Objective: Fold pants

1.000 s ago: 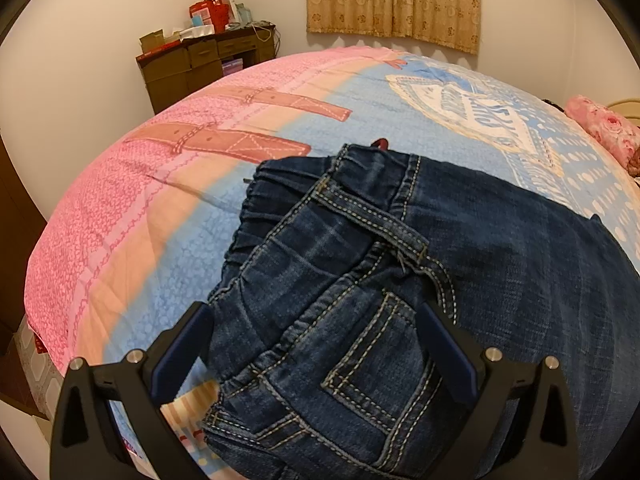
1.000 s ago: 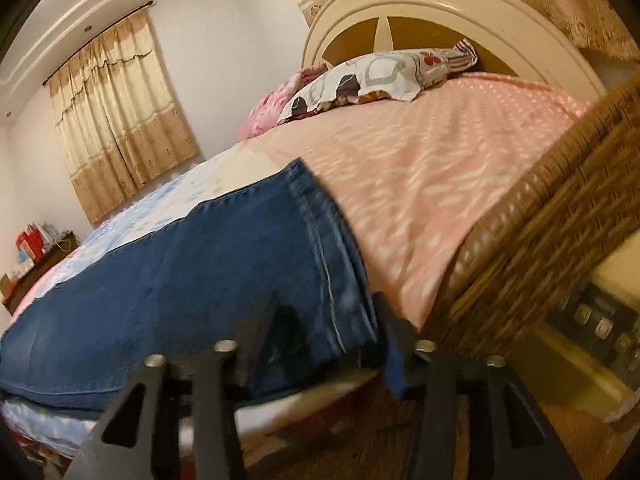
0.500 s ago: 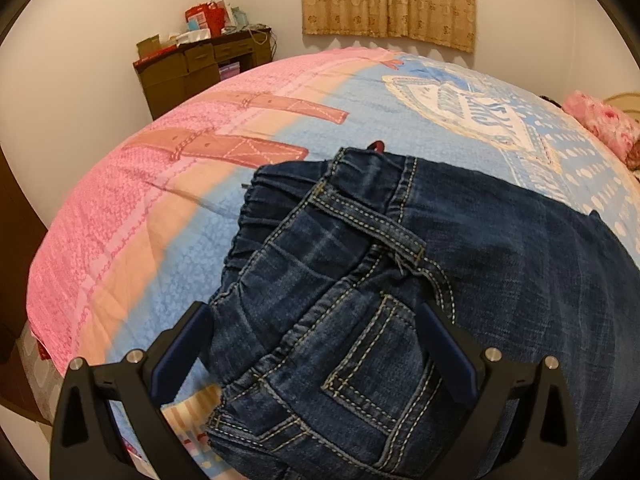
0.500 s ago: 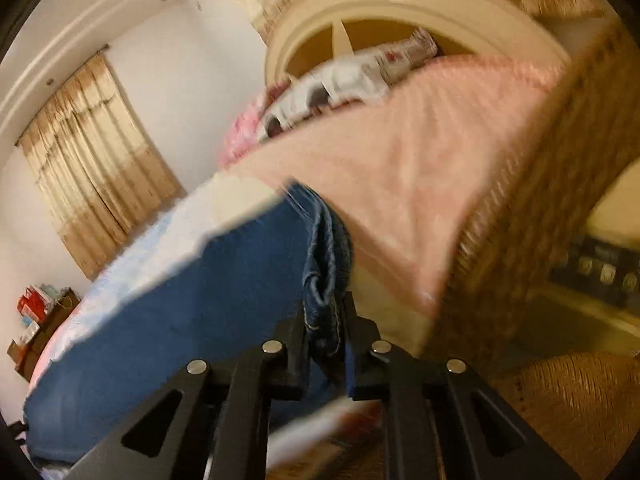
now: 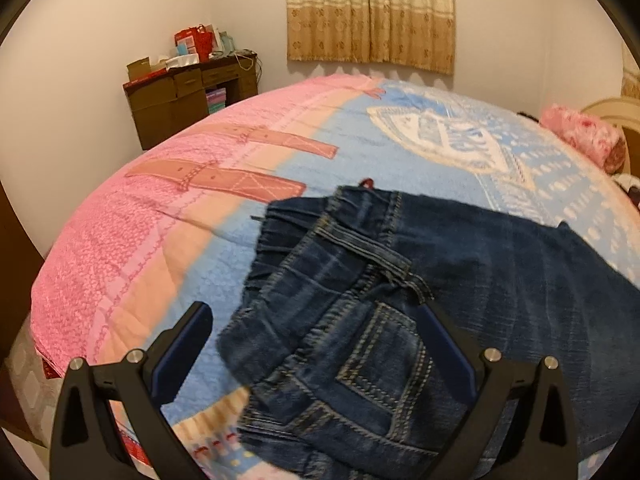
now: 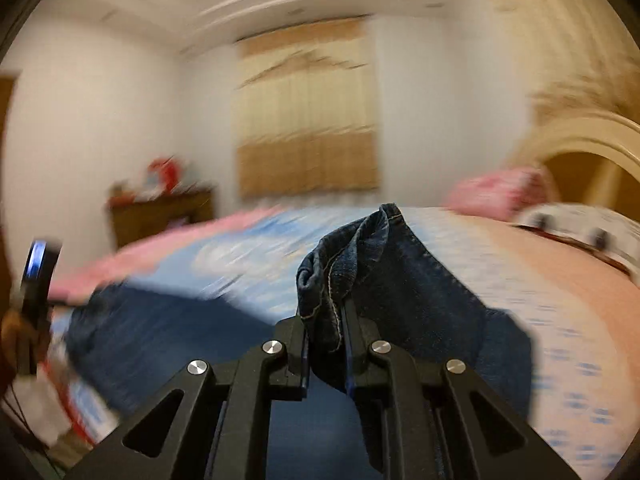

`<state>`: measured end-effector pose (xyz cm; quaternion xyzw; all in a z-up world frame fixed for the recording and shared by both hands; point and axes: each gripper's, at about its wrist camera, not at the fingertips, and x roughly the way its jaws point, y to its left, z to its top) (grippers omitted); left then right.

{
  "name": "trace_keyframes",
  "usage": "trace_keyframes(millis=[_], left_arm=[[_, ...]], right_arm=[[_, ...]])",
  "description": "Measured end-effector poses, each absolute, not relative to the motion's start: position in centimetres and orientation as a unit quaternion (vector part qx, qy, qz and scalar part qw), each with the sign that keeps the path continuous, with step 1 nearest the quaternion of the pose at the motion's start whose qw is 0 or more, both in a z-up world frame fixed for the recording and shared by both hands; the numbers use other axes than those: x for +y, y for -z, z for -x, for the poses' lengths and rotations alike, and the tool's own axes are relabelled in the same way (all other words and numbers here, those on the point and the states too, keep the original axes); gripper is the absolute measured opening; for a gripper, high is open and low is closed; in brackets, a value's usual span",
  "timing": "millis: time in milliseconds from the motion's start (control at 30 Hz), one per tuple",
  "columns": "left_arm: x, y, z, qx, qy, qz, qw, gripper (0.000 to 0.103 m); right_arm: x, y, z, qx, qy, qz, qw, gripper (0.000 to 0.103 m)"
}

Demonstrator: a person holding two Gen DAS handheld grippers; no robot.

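The right tongs have just pinched the hem of the jeans and lifted it off the bed, starting the fold. The left tongs stay spread over the waistband.

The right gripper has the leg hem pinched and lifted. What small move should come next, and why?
Probably carry the hem across toward the waistband. The right gripper is clamped on it above the bed, while the left gripper stands open over the waist.
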<state>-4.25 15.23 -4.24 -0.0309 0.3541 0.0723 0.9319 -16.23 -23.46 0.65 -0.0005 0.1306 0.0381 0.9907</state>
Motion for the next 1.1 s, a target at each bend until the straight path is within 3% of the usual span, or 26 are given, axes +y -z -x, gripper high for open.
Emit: trace_keyframes(millis=[133, 200, 233, 267, 300, 367, 633, 767, 867, 1000, 1100], left_arm=[[16.9, 4.4, 4.7, 0.350, -0.060, 0.050, 0.933, 0.103], [17.3, 4.8, 4.8, 0.351, -0.056, 0.047, 0.933, 0.103], [17.5, 5.0, 4.8, 0.352, -0.054, 0.046, 0.933, 0.103], [17.8, 5.2, 4.9, 0.352, -0.052, 0.046, 0.933, 0.103], [18.1, 5.3, 4.9, 0.352, -0.050, 0.050, 0.933, 0.103], [18.6, 5.5, 5.0, 0.351, -0.045, 0.064, 0.933, 0.103], [19.6, 6.1, 5.8, 0.351, -0.043, 0.087, 0.931, 0.103], [20.2, 6.6, 6.5, 0.353, -0.052, 0.082, 0.931, 0.103], [20.6, 7.2, 6.9, 0.359, -0.051, 0.093, 0.927, 0.103], [20.5, 7.6, 7.3, 0.358, -0.047, 0.095, 0.927, 0.103], [20.1, 8.0, 7.2, 0.366, -0.047, 0.093, 0.925, 0.103]], right_arm=[[-13.0, 5.0, 12.7, 0.184, -0.077, 0.092, 0.975, 0.013], [-9.7, 8.1, 11.5, 0.226, -0.080, 0.120, 0.963, 0.027], [-8.6, 9.2, 11.4, 0.240, -0.074, 0.131, 0.959, 0.028], [-7.4, 9.7, 12.1, 0.223, -0.052, 0.150, 0.962, 0.030], [-6.9, 9.7, 12.5, 0.208, -0.045, 0.164, 0.963, 0.043], [-6.1, 9.1, 13.1, 0.206, -0.085, 0.161, 0.962, 0.053], [-7.6, 5.5, 14.7, 0.206, -0.219, 0.026, 0.953, 0.054], [-14.4, 3.6, 15.1, 0.190, -0.124, -0.050, 0.973, 0.054], [-18.9, 3.7, 16.0, 0.201, -0.030, -0.048, 0.978, 0.054], [-24.0, 6.1, 18.9, 0.231, 0.080, -0.016, 0.970, 0.054], [-27.5, 9.6, 19.8, 0.302, 0.152, -0.025, 0.941, 0.054]])
